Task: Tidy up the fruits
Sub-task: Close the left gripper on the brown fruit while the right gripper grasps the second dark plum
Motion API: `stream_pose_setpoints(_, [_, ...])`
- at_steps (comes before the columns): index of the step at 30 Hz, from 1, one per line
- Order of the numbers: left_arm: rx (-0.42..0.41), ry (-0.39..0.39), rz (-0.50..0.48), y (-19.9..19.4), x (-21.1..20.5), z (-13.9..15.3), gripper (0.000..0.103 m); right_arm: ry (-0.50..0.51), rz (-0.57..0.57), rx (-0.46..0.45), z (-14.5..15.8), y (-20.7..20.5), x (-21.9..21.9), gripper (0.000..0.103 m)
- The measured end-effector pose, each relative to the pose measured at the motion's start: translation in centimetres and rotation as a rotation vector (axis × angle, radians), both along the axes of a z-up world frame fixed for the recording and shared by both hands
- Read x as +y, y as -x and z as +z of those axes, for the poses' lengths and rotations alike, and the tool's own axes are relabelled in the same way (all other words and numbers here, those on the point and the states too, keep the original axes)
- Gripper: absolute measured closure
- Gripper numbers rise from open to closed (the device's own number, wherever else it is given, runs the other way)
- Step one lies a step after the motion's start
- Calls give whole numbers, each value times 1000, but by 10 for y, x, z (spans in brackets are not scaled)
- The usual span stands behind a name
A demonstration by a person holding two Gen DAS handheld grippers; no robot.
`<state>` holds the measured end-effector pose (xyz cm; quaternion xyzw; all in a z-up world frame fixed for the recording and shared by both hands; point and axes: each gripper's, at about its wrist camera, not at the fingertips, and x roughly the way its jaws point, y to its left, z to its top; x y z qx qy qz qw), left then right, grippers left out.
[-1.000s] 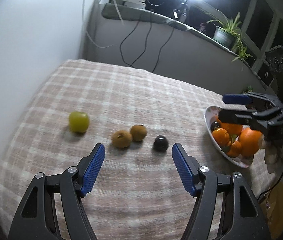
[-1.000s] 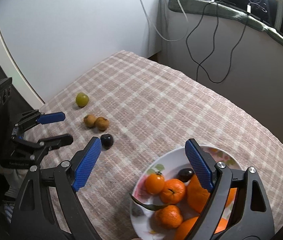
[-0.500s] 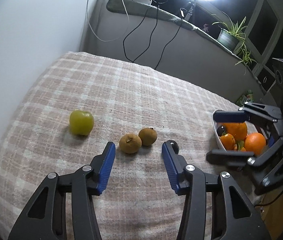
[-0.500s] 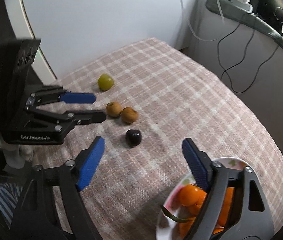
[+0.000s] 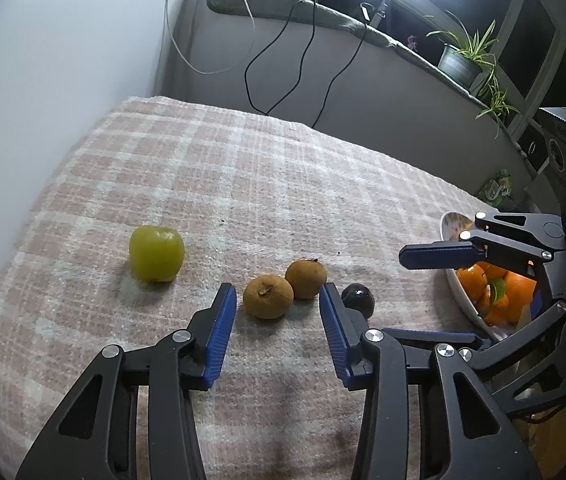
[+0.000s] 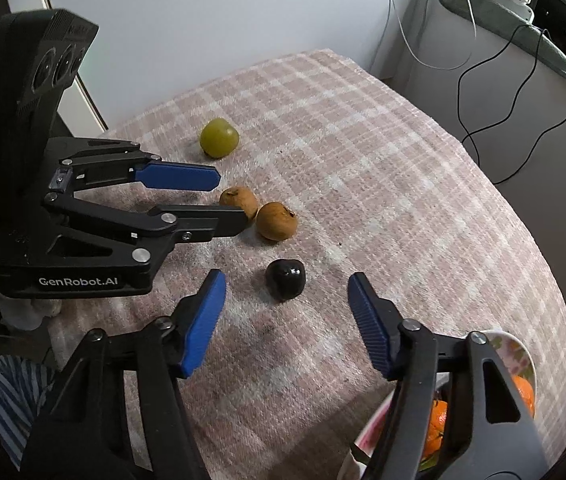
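1. A bench covered in a pink-and-cream checked cloth stands against a pale wall, with cables hanging behind it and a bright ring lamp above.
2. Four loose fruits lie in a row on the cloth: a green fruit, two brown fruits touching each other, and a small dark fruit.
3. A flowered bowl at the bench's edge already holds oranges, so it is probably where the loose fruit belongs.
4. The left tongs are spread and have just been narrowing. They frame the nearer brown fruit without touching it, seemingly sized for a pinch.
5. The right tongs are also spread and have just been narrowing. They point steeply down at the dark fruit, which sits just beyond the tips, untouched.
6. Each tool appears aimed at a different fruit, so both could be lifted together.
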<state>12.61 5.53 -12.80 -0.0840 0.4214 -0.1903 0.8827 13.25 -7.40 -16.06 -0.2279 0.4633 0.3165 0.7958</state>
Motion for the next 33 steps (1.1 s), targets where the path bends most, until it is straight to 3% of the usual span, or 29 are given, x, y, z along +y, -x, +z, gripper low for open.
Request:
stream_pose_setpoints(11, [21,-9,-7,-7,-4,-7,68,34,-12,26,-13,-10,6,51])
stream_pose_setpoints(17, [19,-14,2,-8,-3,-9,76,39,-8,39,-18,-12,10,63])
stream_pose_setpoints(21, [16,-17,1,-8,-3,-9,76,41,-5,53,-21,-12,11,74])
stream_pose_setpoints(33, [-8,-14,12,-1,1,-3,76,18,-11,34,-12,-3,7,78])
